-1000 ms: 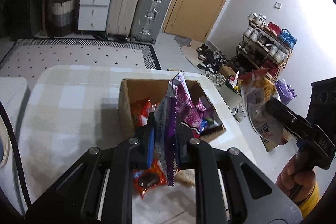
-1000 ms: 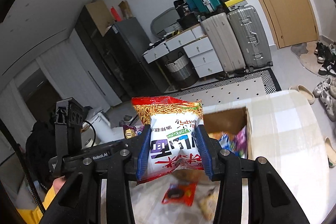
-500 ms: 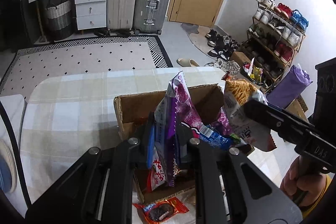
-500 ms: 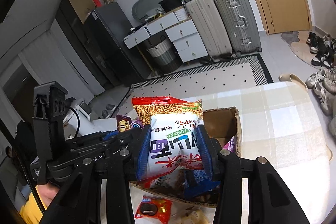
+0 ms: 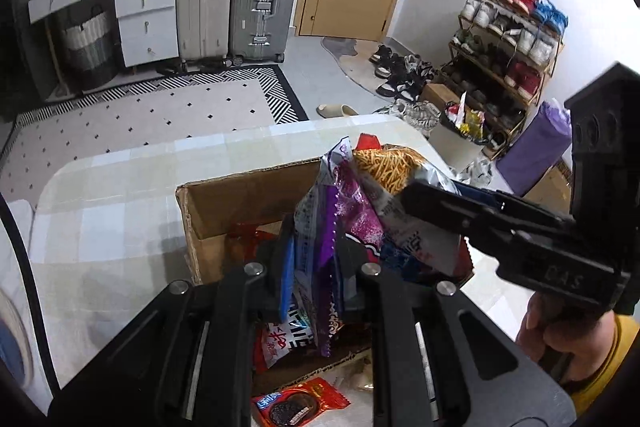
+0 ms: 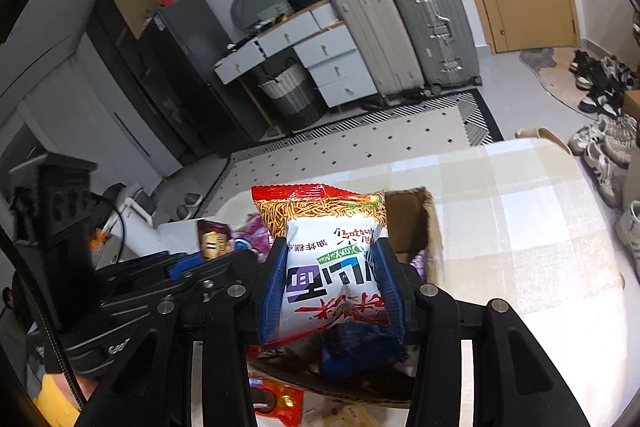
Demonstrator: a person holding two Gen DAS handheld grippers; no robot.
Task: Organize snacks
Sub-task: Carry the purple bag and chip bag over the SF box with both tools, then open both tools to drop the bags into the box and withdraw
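My left hand-held gripper (image 5: 314, 267) is matt black plastic with bright metal screws and blue ribbed pads; it pinches a glossy purple foil packet (image 5: 340, 219). My right hand-held gripper (image 6: 332, 291), of the same make, holds a shiny white plastic noodle bag (image 6: 328, 247). The box (image 5: 240, 203) is rough brown cardboard with a raw corrugated edge. The desk (image 5: 120, 195) wears a smooth, faintly glossy checked cloth.
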